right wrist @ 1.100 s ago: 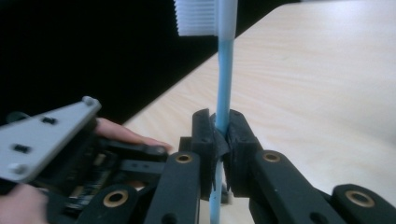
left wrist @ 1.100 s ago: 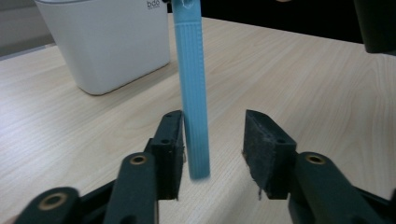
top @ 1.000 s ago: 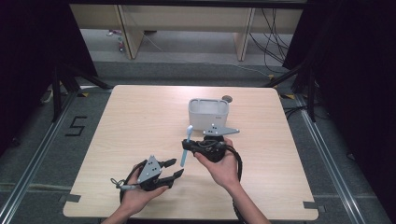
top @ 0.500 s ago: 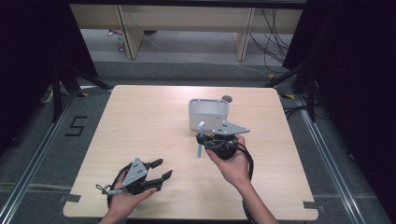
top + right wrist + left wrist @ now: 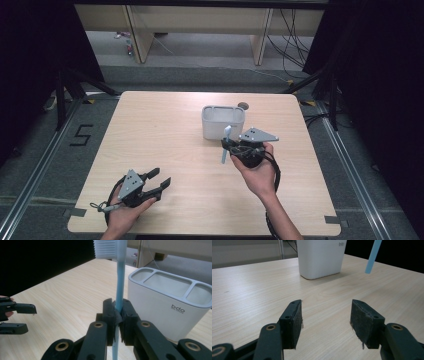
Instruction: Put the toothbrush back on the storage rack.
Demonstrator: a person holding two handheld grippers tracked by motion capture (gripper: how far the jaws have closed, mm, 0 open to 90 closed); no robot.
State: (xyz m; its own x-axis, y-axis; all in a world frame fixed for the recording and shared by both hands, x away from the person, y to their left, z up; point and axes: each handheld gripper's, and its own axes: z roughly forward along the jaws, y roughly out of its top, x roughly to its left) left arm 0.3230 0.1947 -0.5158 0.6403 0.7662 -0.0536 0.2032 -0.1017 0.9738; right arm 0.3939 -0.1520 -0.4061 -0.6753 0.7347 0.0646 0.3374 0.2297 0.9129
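My right gripper (image 5: 229, 147) is shut on the stem of a light blue toothbrush (image 5: 227, 133), just in front of a white holder (image 5: 223, 120). In the right gripper view the toothbrush (image 5: 120, 285) stands upright between the pads of my right gripper (image 5: 118, 312), white bristles on top. The holder (image 5: 170, 305) has a grey top with three openings. My left gripper (image 5: 162, 177) sits low at the table's front left. Its jaws have just been opening and nothing is between them. The left gripper view shows my left gripper (image 5: 325, 312) over bare wood, facing the holder (image 5: 320, 257).
The light wooden table (image 5: 150, 130) is bare around both hands. A small dark round object (image 5: 243, 105) lies just behind the holder. The floor around the table is dark, with shelving legs and cables at the back.
My right gripper has carried the toothbrush to the right and a little farther away, closer to the holder. My left gripper has drifted left toward the front corner, and its jaws stand wider.
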